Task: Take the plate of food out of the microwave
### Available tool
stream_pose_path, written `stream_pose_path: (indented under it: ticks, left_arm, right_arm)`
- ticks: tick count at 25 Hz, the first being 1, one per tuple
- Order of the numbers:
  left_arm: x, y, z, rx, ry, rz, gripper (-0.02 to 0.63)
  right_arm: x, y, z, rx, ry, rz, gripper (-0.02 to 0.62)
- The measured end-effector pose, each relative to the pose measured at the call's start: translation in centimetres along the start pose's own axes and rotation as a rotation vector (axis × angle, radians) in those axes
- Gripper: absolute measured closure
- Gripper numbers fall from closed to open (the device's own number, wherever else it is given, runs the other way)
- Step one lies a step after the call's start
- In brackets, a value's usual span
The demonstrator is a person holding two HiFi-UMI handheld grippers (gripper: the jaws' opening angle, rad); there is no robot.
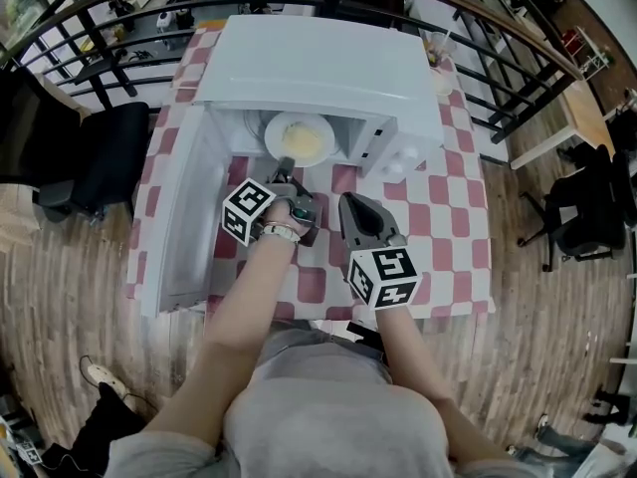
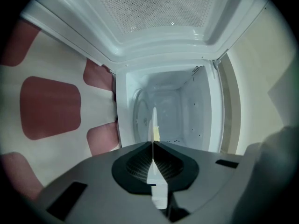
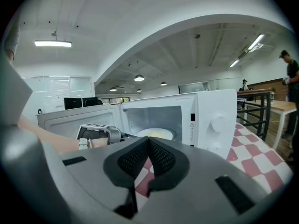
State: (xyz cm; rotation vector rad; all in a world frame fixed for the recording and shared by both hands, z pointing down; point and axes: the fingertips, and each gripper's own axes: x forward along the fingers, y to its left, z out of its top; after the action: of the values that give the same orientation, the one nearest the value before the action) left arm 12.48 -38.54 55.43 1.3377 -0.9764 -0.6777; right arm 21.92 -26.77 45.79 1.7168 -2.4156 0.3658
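My left tool (image 1: 287,170) pinches the plate (image 1: 304,137) rim inside the open microwave (image 1: 318,68). My right tool (image 1: 350,201) is closed, empty. Red-checked surface (image 1: 438,217), wood floor (image 1: 557,347), black railing (image 1: 488,38).

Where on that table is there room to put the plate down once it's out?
The checked cloth is bare right of the right gripper, between the microwave and the table's front edge. The open door takes the left; the left gripper, on the plate, crowds the middle.
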Motion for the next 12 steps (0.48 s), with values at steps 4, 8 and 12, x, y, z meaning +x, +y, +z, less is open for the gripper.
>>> stream_pose_path:
  ticks: [4, 8, 12]
  left_arm:
    - [-0.8, -0.3, 0.0, -0.002, 0.001, -0.010, 0.594]
    - [-1.6, -0.7, -0.1, -0.001, 0.005, -0.019, 0.594]
    - [-2.6, -1.3, -0.2, 0.010, 0.010, -0.033, 0.594]
  right_arm:
    - [-0.3, 0.6, 0.3, -0.004, -0.011, 0.001, 0.571]
    - [-0.7, 1.0, 0.6, -0.007, -0.024, -0.002, 0.571]
    - [-1.1, 1.5, 1.0, -0.012, -0.040, 0.003, 0.571]
